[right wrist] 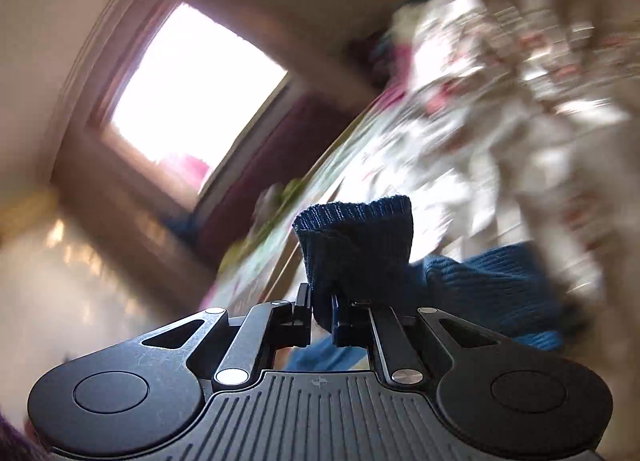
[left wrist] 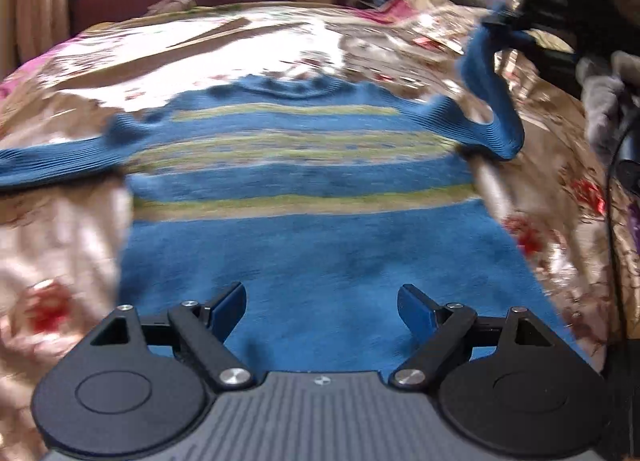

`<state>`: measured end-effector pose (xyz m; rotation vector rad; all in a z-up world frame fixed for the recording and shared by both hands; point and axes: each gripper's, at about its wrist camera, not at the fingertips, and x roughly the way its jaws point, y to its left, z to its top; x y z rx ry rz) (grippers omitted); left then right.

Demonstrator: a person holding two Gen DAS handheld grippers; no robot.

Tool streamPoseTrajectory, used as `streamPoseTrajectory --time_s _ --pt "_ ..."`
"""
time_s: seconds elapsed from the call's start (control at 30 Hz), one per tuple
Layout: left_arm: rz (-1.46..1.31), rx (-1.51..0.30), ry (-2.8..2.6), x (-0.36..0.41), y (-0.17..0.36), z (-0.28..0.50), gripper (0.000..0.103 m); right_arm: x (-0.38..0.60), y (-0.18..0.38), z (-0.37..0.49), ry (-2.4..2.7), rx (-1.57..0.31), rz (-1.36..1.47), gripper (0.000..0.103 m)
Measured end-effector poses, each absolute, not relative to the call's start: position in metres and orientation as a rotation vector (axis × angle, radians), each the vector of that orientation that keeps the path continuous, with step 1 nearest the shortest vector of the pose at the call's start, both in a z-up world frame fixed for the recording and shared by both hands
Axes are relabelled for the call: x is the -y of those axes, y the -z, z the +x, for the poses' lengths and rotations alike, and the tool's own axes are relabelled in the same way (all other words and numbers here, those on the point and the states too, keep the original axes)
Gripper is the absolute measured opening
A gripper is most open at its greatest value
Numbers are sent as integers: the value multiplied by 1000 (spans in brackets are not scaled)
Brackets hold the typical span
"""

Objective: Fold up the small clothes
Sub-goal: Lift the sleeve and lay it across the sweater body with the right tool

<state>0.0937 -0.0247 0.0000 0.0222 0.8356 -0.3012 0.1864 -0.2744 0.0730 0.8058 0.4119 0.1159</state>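
Sweater (left wrist: 304, 197): lies flat on the floral bedspread (left wrist: 60, 229), its right sleeve (left wrist: 486, 73) lifted clear. My right gripper (right wrist: 322, 309) pinches the cuff (right wrist: 356, 229) shallowly; a tug could slip it free. My left gripper (left wrist: 322, 313) gapes empty above the hem. Free bedspread surrounds the sweater.

Left gripper (left wrist: 322, 313) points down at a slant, jaws spread wide, blue pads (left wrist: 230, 311) apart with nothing pinched between them. Right gripper (right wrist: 322, 315) rolled to one side, pointing nearly level, jaws clamped tight on the sleeve cuff (right wrist: 354, 237), raised off to the right in the left wrist view.
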Motion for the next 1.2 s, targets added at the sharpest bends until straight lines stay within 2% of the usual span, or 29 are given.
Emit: streamPoseTrajectory --time_s 0.27,0.33,0.43,0.7,0.87,0.9,1.0,1.1,1.17,1.2 --pt "-57 -794 215 -37 4 82 87 93 -32 247 -287 -682 477 10" --pt "-91 -790 220 -47 5 83 87 65 -17 245 -294 -730 398 14" --pt "-127 -790 235 -56 6 84 87 51 -3 240 -329 -809 373 14" --pt "-179 -762 239 -67 2 82 87 58 -33 220 -364 -754 191 21" --pt "-184 -762 243 -67 2 84 88 55 -25 236 -385 -780 83 31" --pt "-182 -762 242 -67 3 84 88 49 -22 237 -402 -782 47 37" --pt "-182 -765 239 -68 3 84 88 25 -14 238 -442 -768 -113 40" --pt "-183 -770 239 -68 4 85 88 6 -4 239 -498 -775 -253 48" --pt "-187 -775 240 -69 6 86 88 -2 4 241 -461 -770 -329 45" --pt "-189 -777 241 -70 6 86 88 -4 6 244 -444 -774 -331 35"
